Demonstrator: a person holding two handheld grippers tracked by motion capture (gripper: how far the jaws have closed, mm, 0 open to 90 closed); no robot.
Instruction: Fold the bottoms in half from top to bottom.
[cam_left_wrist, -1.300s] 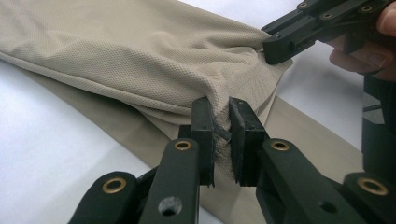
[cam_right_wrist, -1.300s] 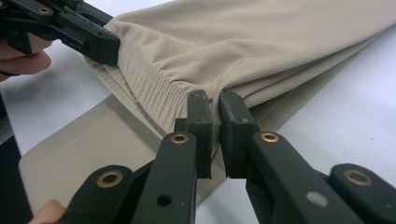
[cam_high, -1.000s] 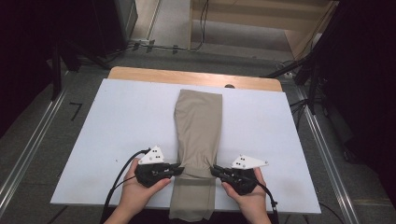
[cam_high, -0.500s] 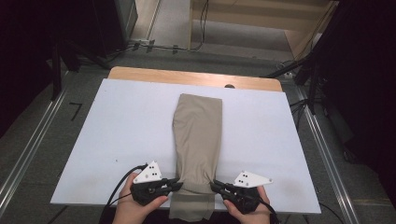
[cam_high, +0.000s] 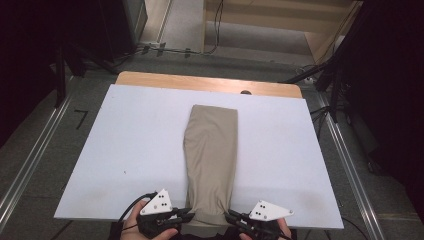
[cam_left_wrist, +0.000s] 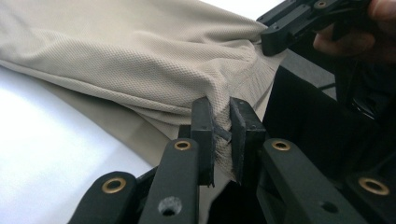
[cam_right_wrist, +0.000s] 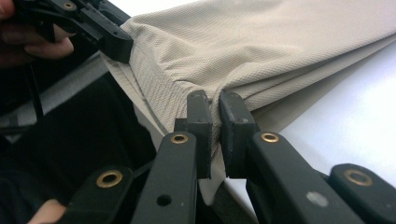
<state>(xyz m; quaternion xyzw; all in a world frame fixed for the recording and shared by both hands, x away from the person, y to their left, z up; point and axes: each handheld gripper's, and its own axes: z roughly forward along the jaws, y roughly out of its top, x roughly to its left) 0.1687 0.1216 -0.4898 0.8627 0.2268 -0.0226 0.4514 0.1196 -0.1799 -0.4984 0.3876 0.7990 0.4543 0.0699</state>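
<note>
A folded beige garment (cam_high: 211, 155) lies lengthwise down the middle of the white board (cam_high: 125, 140), its near end hanging past the front edge. My left gripper (cam_high: 189, 216) is shut on the garment's near left corner; in the left gripper view the mesh cloth (cam_left_wrist: 140, 60) is pinched between the pads (cam_left_wrist: 204, 135). My right gripper (cam_high: 229, 217) is shut on the near right corner, with the cloth (cam_right_wrist: 261, 51) bunched between its pads (cam_right_wrist: 233, 126). Both hands sit at the board's front edge. Each gripper view shows the other gripper (cam_left_wrist: 299, 23) (cam_right_wrist: 98, 28) clamped on the same hem.
The white board rests on a wooden table (cam_high: 200, 82) whose far strip shows. Metal rails (cam_high: 350, 165) run along both sides over grey floor. Dark equipment and cables (cam_high: 320, 75) stand at the back and sides.
Both hands have drawn back toward the near edge, pulling the garment with them. Its far end has slid nearer and its near end now hangs over the board's front edge.
</note>
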